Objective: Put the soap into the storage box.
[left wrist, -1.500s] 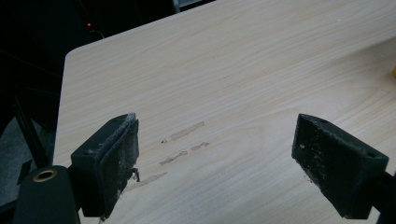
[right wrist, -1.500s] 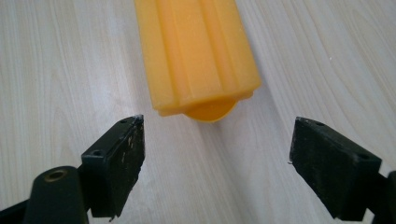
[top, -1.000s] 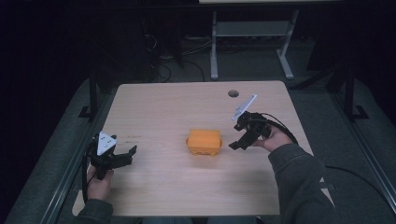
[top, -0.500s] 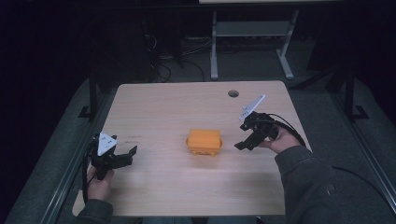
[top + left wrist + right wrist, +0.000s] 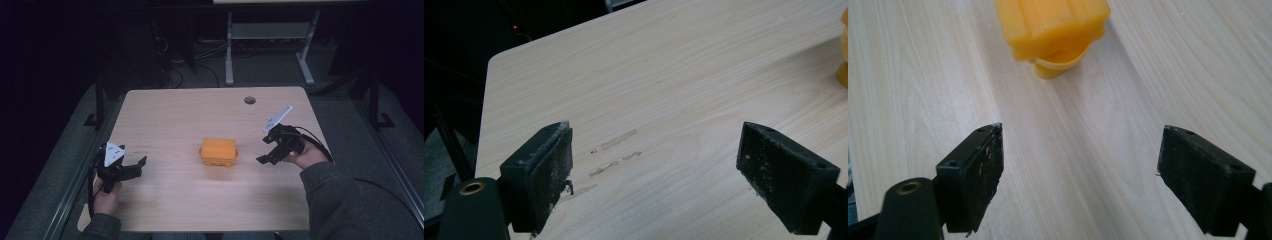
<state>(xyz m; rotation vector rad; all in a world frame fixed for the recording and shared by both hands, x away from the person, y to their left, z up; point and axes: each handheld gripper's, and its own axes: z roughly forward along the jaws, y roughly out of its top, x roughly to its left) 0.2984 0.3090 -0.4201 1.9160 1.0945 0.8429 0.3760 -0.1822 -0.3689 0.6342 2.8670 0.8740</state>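
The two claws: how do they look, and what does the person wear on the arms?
Each claw, left claw and right claw, is black with two flat, scuffed block jaws. A grey three-cornered plate tops each, and a black cable trails from each. The person wears dark grey long sleeves.

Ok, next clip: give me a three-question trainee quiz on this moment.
1. True or false: the right gripper grips the orange box.
2. Which gripper is nearer the box: A) left gripper, B) right?
3. What breaks the table surface near its far edge?

Key: 1. False, its fingers stand open, short of the box. 2. B. 3. A round hole.
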